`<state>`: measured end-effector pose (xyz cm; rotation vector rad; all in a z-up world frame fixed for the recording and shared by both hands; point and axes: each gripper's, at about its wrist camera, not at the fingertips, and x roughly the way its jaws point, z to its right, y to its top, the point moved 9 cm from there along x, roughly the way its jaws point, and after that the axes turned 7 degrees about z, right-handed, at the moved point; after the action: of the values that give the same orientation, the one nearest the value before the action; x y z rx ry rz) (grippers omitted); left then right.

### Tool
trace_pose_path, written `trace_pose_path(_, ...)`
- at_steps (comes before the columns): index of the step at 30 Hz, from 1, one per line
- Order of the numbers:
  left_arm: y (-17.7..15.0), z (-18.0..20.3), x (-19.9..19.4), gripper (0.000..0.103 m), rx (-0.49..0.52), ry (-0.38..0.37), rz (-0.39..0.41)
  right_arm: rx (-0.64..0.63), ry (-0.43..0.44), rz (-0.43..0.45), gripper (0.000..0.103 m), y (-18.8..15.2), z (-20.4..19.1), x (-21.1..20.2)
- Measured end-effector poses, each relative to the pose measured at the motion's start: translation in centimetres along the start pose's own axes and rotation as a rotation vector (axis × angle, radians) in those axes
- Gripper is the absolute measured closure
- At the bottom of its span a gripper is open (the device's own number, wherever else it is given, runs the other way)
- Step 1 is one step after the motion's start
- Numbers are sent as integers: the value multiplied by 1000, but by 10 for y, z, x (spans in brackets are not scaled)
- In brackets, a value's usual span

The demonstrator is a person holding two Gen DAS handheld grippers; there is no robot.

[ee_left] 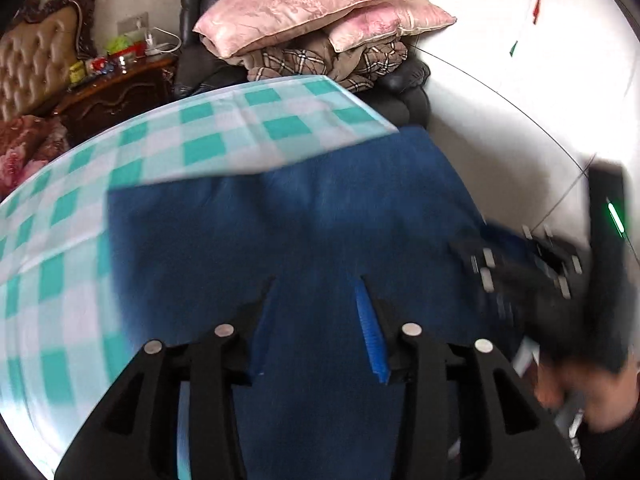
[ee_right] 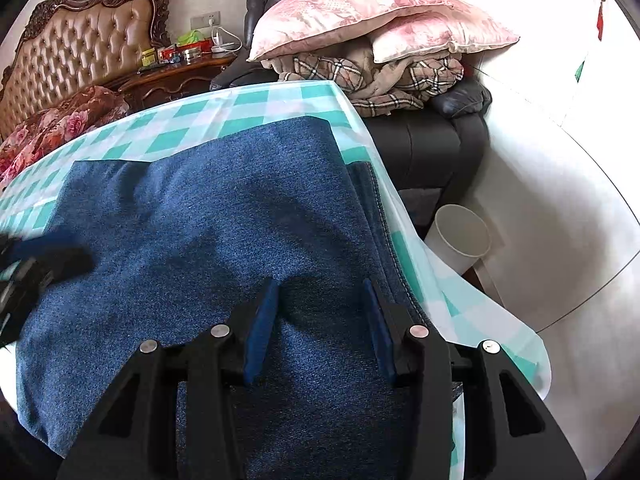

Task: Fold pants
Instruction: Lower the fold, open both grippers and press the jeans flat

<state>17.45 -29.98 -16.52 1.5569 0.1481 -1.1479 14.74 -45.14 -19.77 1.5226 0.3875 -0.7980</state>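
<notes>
We are working over a pair of dark blue denim pants (ee_right: 208, 220) lying as a broad, already doubled-over rectangle on a table covered with a green-and-white checked plastic tablecloth (ee_right: 256, 98). The pants sit towards the table's right-hand edge, where a stitched seam (ee_right: 384, 220) of a lower layer peeks out beside the top layer; this suggests the layers are not quite square on each other.

Our right gripper (ee_right: 320, 284), black with blue ribbed pads, hovers over the near right part of the denim. Its jaws are spread, with only flat fabric showing in the gap, so it pinches nothing. We judge it is poised there to take the near edge or to hold the cloth down.

Our left gripper (ee_left: 318, 280) points down at the middle of the pants. Its jaws are also parted and empty, and the picture from its camera is smeared with motion blur. In that view the right gripper appears at the far right edge, with a hand (ee_left: 580, 392) beneath it.

The fold looks partly done; we think another fold would still make the bundle more compact.

Beyond the table stands a black leather armchair (ee_right: 424, 148) piled with pink floral pillows (ee_right: 372, 8) and a plaid blanket (ee_right: 360, 72). A white bin (ee_right: 460, 236) stands on the floor just beside the table's corner.
</notes>
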Motion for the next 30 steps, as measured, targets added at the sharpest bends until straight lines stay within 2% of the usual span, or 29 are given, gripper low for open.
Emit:
trace_pose_path(2,-22,-1,-15,58,36,12,-1,-1,-1,0,61,-1,1,0)
trace_pose_path(5,-63,-12,-28,50,120,74,-15,0,-3,-2,61,-1,1,1)
trace_pose_path(8,-73,-22,-33,41,134,92,8,-4,-11,0,61,-2,0,1)
trace_pose_path(10,-68,-28,-37,41,119,103,10,0,-11,-4,61,-2,1,0)
trace_pose_path(12,-52,-29,-45,41,105,98,53,16,-7,-10,61,0,3,-1)
trace_pose_path(15,-5,-31,-47,37,120,129,131,44,-21,-19,60,-3,5,-10)
trace_pose_path(17,21,-26,-32,36,127,99,140,47,-46,-23,58,-7,6,-19)
trace_pose_path(21,57,-12,24,38,132,32,62,38,-100,-44,56,-21,9,-34)
trace_pose_path(25,57,-4,87,36,146,59,-87,24,-119,-62,56,-31,10,-39)
trace_pose_path(30,60,-8,86,32,124,68,-96,28,-136,-78,52,-35,11,-49)
